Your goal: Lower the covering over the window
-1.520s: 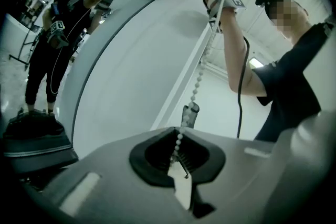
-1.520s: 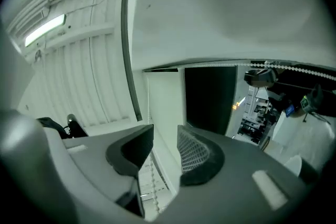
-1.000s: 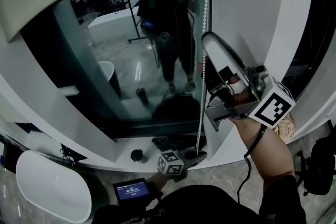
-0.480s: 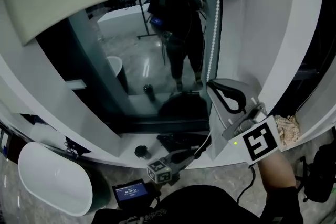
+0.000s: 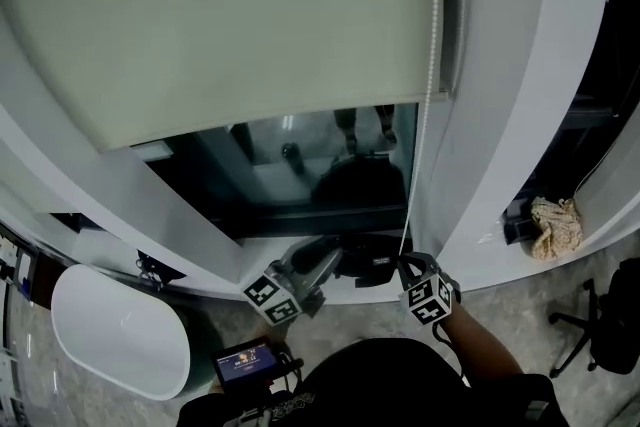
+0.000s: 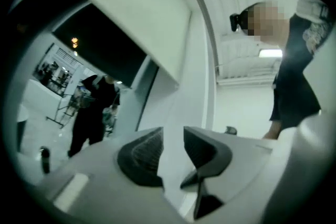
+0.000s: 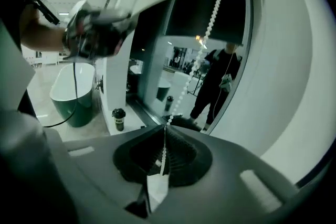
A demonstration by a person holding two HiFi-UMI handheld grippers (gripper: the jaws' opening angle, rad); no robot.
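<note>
The pale roller blind (image 5: 230,25) hangs over most of the window, leaving a dark strip of glass (image 5: 330,165) below its hem. A white bead chain (image 5: 430,65) runs down the window's right side to my right gripper (image 5: 407,264) near the sill. In the right gripper view the chain (image 7: 202,44) rises taut from the right gripper (image 7: 164,139), whose jaws are shut on it. My left gripper (image 5: 328,261) is just left of it over the sill. The left gripper (image 6: 173,152) has its jaws opening, with nothing between them.
A white-rimmed green bathtub (image 5: 115,335) stands at the lower left. A small dark cup (image 7: 119,118) sits on the window sill (image 5: 200,270). A crumpled cloth (image 5: 555,225) lies on a ledge to the right. A device with a lit screen (image 5: 250,362) is by my body.
The blind has come down a long way. My right gripper has dropped from chest height to the sill with the chain. The left gripper has opened off the chain.
</note>
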